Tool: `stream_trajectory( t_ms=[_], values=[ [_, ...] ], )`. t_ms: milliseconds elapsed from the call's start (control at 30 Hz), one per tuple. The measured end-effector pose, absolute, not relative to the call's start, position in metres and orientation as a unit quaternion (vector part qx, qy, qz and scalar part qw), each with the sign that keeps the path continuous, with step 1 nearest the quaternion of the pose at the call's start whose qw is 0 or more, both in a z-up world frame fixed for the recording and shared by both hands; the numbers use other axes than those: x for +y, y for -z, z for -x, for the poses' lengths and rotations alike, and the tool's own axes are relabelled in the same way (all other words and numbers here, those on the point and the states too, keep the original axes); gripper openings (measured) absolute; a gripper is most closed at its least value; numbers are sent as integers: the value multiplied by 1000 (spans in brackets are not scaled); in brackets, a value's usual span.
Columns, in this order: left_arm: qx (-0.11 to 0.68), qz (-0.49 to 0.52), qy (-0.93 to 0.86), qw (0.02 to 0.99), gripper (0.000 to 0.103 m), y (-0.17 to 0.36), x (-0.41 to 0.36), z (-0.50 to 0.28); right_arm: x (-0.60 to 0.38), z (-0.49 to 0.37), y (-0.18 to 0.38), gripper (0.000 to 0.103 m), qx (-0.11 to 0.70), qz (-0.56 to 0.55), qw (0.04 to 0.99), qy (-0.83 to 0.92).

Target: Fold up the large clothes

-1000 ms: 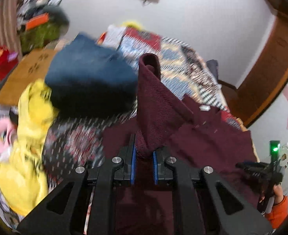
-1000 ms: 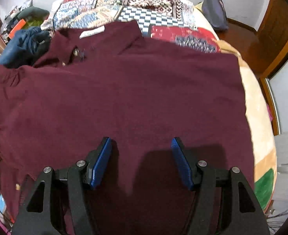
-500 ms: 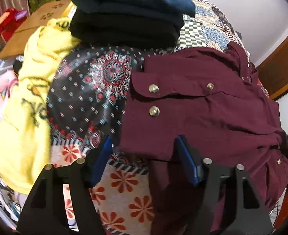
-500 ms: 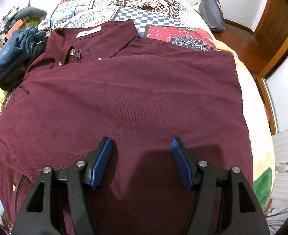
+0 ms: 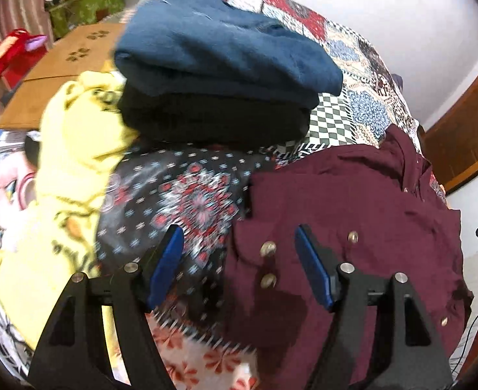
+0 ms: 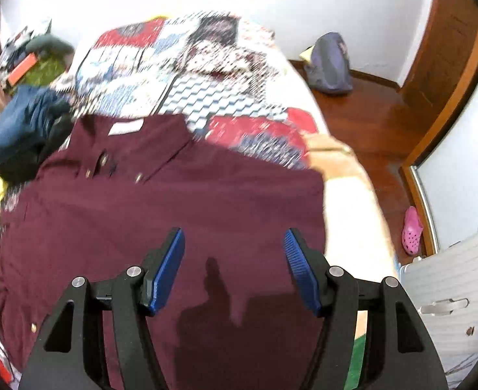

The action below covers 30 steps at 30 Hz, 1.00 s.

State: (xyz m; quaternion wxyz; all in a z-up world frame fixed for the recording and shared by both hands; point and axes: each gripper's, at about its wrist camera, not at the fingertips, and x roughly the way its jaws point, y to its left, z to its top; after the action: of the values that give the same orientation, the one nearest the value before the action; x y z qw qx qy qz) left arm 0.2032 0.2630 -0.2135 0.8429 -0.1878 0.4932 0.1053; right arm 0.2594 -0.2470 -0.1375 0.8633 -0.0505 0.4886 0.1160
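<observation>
A large maroon button shirt lies spread on the patchwork bed cover, collar toward the far side. In the left wrist view the shirt fills the right half, its buttoned cuff lying folded in on the body. My left gripper is open and empty, hovering over the cuff edge. My right gripper is open and empty above the shirt's lower body.
A folded blue and black clothes stack sits beyond the left gripper, with a yellow garment to its left. A brown mat lies on the floor. A grey bag, pink clog and wooden door are right of the bed.
My left gripper let go of the sleeve it had lifted; the sleeve now lies folded on the shirt. Both grippers have pulled back and up a little.
</observation>
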Motion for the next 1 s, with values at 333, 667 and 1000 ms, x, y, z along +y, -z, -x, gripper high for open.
stream_trajectory(
  t_ms=[333, 667, 1000],
  values=[
    [540, 249, -59, 802, 70, 289, 272, -258, -274, -313, 180, 60, 528, 19, 843, -102],
    [519, 306, -5, 798, 49, 304, 270, -277, -285, -354, 231, 60, 560, -2, 822, -104],
    [496, 146, -77, 852, 14, 250, 227, -280, -299, -351, 216, 12, 528, -45, 841, -110]
  ],
)
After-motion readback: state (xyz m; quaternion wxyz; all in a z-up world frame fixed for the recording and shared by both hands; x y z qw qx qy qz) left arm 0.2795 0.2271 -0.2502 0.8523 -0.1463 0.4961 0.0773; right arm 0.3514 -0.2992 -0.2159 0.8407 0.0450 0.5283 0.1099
